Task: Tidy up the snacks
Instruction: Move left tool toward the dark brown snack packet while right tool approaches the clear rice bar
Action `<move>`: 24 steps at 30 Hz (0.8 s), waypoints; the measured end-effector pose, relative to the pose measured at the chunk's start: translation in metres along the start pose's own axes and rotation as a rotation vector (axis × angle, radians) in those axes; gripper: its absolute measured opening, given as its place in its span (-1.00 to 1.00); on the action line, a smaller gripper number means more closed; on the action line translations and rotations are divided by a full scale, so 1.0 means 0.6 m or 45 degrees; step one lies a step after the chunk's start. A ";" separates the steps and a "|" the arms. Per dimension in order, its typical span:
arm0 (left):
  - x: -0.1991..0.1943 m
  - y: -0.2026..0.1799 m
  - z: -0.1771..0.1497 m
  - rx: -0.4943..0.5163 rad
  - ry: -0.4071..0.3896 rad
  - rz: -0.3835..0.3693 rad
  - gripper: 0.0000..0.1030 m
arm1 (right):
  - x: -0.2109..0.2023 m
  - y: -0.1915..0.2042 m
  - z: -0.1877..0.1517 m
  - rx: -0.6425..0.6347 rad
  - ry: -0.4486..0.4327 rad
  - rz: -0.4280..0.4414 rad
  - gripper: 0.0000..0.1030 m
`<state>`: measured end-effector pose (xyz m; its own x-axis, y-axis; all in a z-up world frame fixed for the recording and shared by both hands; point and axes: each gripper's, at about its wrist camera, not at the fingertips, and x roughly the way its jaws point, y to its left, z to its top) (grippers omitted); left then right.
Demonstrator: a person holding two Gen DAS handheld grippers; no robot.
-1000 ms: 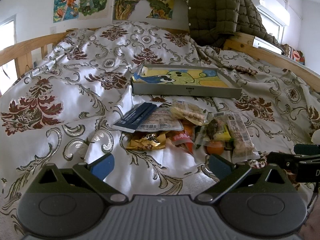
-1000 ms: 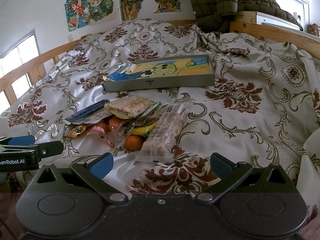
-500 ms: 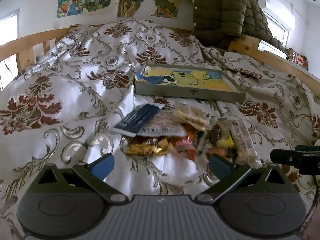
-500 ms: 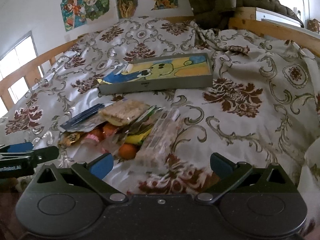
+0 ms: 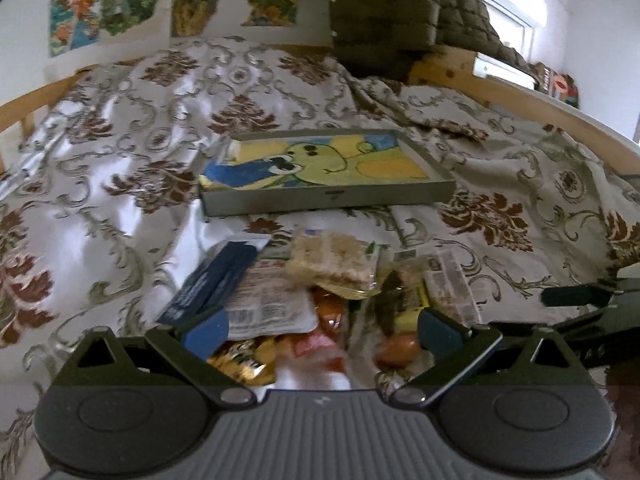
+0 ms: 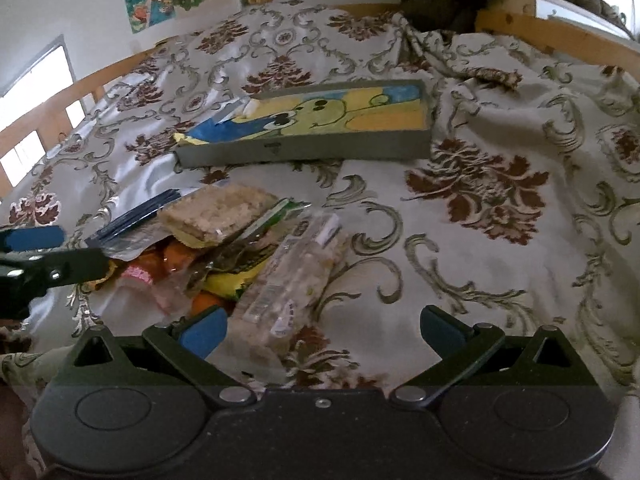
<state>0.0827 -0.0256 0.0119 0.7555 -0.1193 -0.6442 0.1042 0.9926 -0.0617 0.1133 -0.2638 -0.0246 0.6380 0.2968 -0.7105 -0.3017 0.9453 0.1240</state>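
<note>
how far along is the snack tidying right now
Nothing looks done: the tray holds no snacks I can see, only its cartoon lining. In hand: nothing; the left tongs and the right tongs are both open, low over the snack pile. Left: the whole pile, from the dark blue packet to the long clear bar.

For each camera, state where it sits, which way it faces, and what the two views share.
Left wrist: rides the left hand-held gripper, facing along the bed at the snack pile and tray; the right hand-held gripper pokes in at right.
Right wrist: rides the right hand-held gripper, facing the same pile from its right side; the left hand-held gripper intrudes at left.
Shared: pile, tray, bedspread, wall posters.
</note>
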 end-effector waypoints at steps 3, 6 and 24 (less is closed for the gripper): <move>0.016 -0.009 0.009 0.025 0.032 -0.036 0.99 | 0.005 0.011 -0.003 -0.034 -0.005 0.033 0.99; 0.031 -0.018 0.016 0.048 0.062 -0.075 0.99 | 0.009 0.025 -0.006 -0.081 -0.026 0.042 0.99; 0.127 -0.037 0.037 0.042 0.218 -0.170 0.99 | 0.064 0.057 -0.016 -0.216 -0.069 -0.088 0.83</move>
<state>0.1520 -0.0573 -0.0188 0.6128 -0.2418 -0.7524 0.2190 0.9667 -0.1322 0.1205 -0.2212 -0.0543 0.6973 0.2435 -0.6741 -0.3682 0.9286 -0.0454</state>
